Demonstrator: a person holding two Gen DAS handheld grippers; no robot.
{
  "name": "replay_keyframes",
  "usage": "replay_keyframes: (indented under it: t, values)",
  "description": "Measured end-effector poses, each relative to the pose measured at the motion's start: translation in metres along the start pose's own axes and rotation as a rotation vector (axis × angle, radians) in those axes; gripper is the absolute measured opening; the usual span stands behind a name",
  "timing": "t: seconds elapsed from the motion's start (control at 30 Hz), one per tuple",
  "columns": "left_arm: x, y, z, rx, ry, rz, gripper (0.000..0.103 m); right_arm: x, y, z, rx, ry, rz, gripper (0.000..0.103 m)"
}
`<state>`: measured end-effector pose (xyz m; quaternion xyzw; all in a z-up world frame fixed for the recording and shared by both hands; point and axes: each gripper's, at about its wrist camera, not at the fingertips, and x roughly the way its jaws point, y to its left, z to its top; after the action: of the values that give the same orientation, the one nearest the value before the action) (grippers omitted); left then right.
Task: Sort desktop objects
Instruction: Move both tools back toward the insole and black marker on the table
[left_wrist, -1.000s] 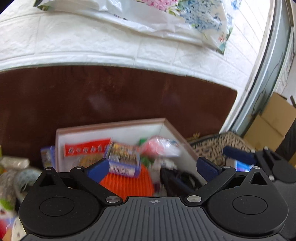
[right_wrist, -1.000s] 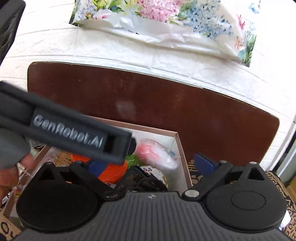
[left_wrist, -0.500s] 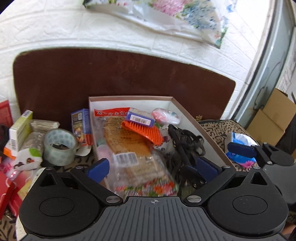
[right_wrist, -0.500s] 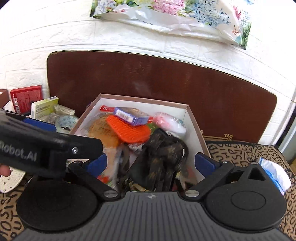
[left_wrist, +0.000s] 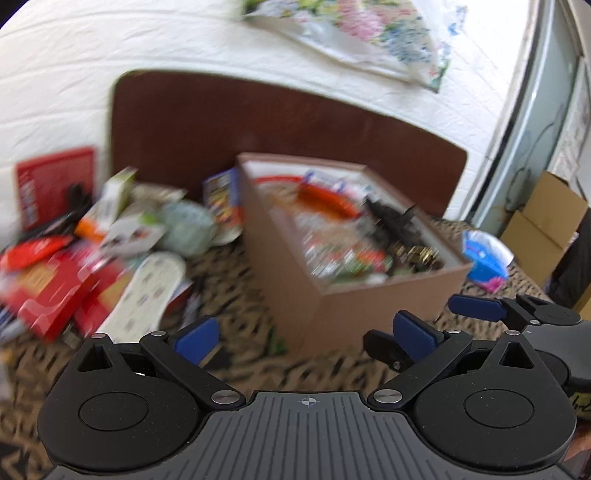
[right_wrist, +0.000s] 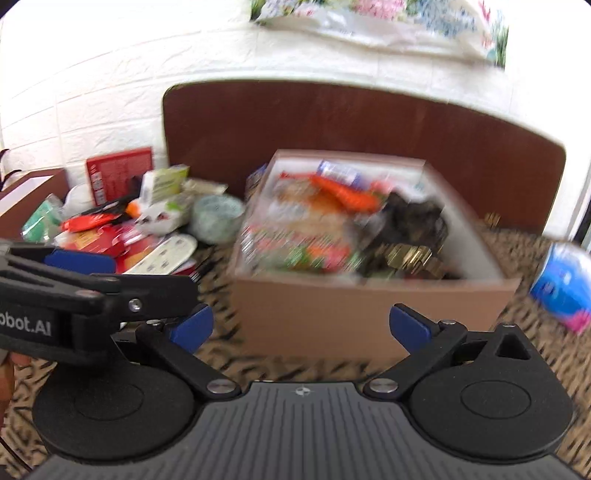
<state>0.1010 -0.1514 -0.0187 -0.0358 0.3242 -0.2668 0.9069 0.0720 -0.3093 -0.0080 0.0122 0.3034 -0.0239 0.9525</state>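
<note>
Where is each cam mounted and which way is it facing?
Left wrist: on the left gripper, looking forward at the cardboard box; its open blue fingers and the right gripper show.
Right wrist: on the right gripper, facing the box head-on; the left gripper crosses at left.
Shared: box, item pile, brown board.

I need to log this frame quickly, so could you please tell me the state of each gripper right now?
Left gripper: open, holding nothing.
Right gripper: open, holding nothing.
</note>
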Motion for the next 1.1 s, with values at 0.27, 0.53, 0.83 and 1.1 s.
replay_keyframes:
  t: [0.27, 0.53, 0.83, 1.1]
  values:
    - [-0.048, 0.057, -0.052, -0.031, 0.022, 0.106, 0.103, -0.002, 0.069, -0.037, -0.021, 0.068, 0.072, 0.101]
    - [-0.085, 0.113, -0.078, -0.088, 0.017, 0.192, 0.103, -0.002, 0.135, -0.052, -0.033, 0.078, 0.134, 0.101]
    - [-0.057, 0.154, -0.066, -0.091, 0.025, 0.166, 0.1, 0.029, 0.16, -0.054, -0.091, 0.054, 0.048, 0.091]
    - [0.01, 0.174, -0.045, -0.151, 0.099, 0.101, 0.084, 0.076, 0.141, -0.041, -0.03, 0.09, 0.005, 0.064]
